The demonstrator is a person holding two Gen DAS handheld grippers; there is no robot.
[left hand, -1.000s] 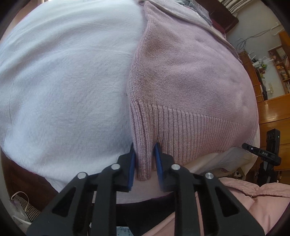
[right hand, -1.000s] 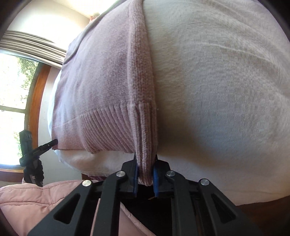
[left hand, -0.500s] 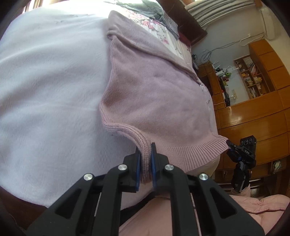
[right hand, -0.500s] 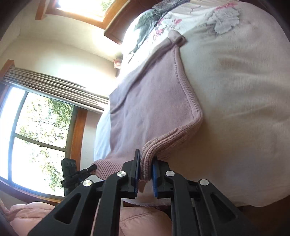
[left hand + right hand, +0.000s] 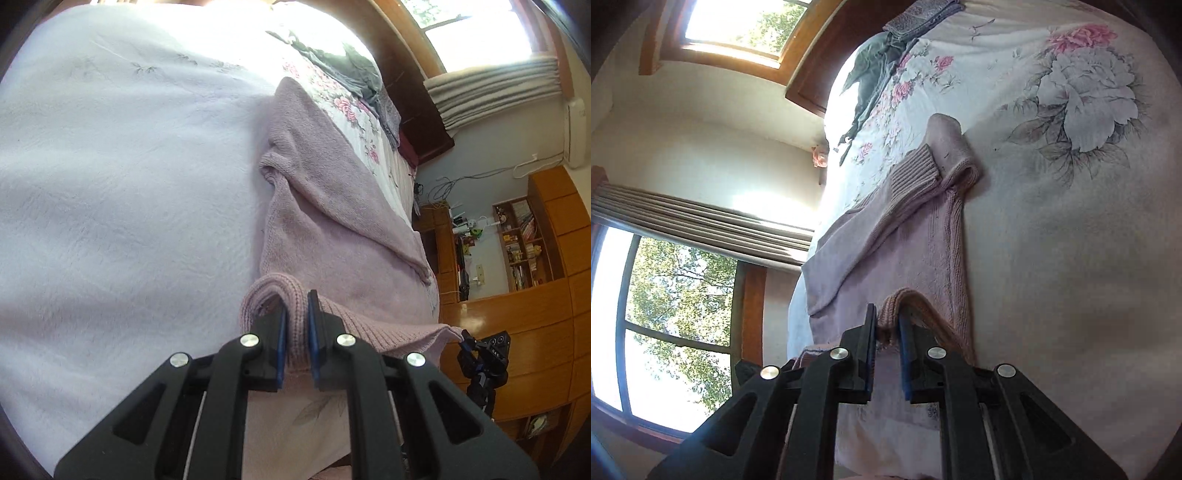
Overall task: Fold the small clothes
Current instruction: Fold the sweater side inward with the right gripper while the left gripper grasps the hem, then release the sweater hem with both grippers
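A pale mauve knitted sweater (image 5: 332,221) lies on the bed blanket (image 5: 110,166), its sleeves folded across the body. My left gripper (image 5: 295,325) is shut on one corner of the ribbed hem (image 5: 291,291), which is lifted and curled over the body. In the right wrist view the same sweater (image 5: 886,251) stretches away, with a ribbed cuff (image 5: 916,173) lying near the collar end. My right gripper (image 5: 887,332) is shut on the other hem corner (image 5: 892,306), raised above the blanket (image 5: 1071,277).
Grey clothes (image 5: 343,66) lie bunched at the head of the bed beside a dark wooden headboard (image 5: 413,99). A black camera on a stand (image 5: 487,354) is past the bed's edge, before wooden cabinets and shelves (image 5: 524,236). Windows (image 5: 676,325) are on the other side.
Both grippers have lifted the hem corners off the bed edge and carried them forward over the sweater's body. The hem now curls upward and more of the bed shows.
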